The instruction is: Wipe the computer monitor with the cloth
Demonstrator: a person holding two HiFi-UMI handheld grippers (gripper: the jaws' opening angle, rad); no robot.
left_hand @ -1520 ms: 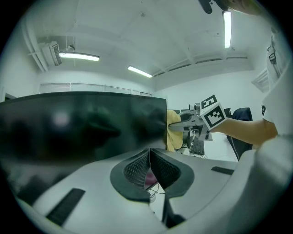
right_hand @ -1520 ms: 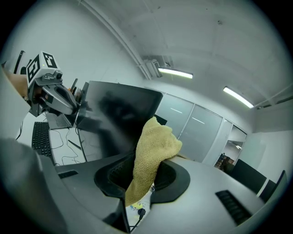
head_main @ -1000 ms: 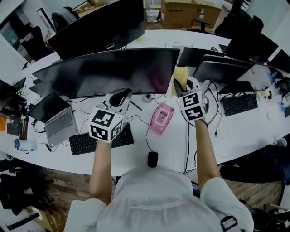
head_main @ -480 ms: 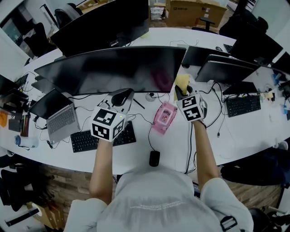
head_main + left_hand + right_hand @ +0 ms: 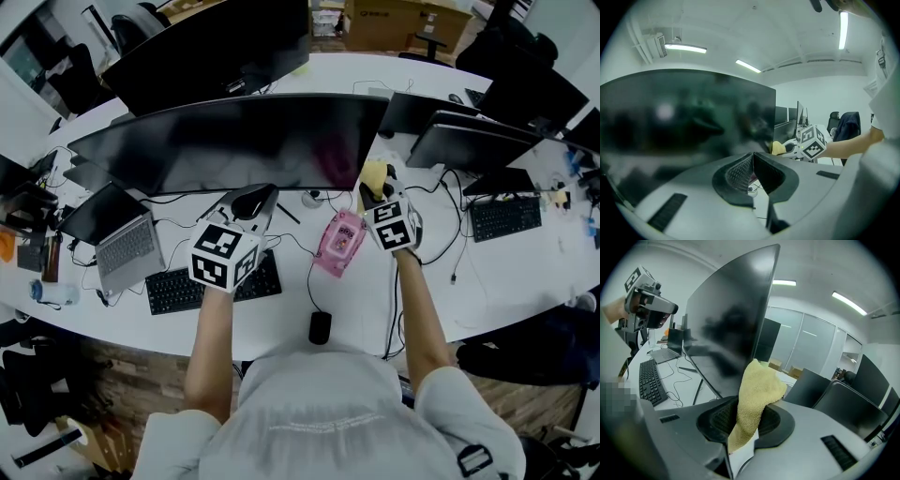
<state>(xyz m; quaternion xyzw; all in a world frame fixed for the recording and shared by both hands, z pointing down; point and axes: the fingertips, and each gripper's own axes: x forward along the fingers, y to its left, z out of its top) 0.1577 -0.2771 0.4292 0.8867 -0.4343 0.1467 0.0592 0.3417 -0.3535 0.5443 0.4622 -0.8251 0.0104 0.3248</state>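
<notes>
My right hand-held gripper (image 5: 747, 423) is clenched on the cloth (image 5: 757, 385): the yellow terry cloth stands up from between the jaws, its top fold just beside the lower right corner of the monitor (image 5: 234, 141) (contact with the screen cannot be confirmed). My left hand-held gripper (image 5: 752, 161) has its jaws pressed together with nothing between them; it hangs in front of the monitor's lower middle, above the keyboard (image 5: 178, 286). The monitor is wide, curved and dark, and stands at the middle of the white bench (image 5: 525, 281). Between the two hand-held grippers a pink packet (image 5: 337, 242) lies on the bench. A mouse (image 5: 320, 327) lies nearer to me, and an open laptop (image 5: 127, 251) stands left of the keyboard.
</notes>
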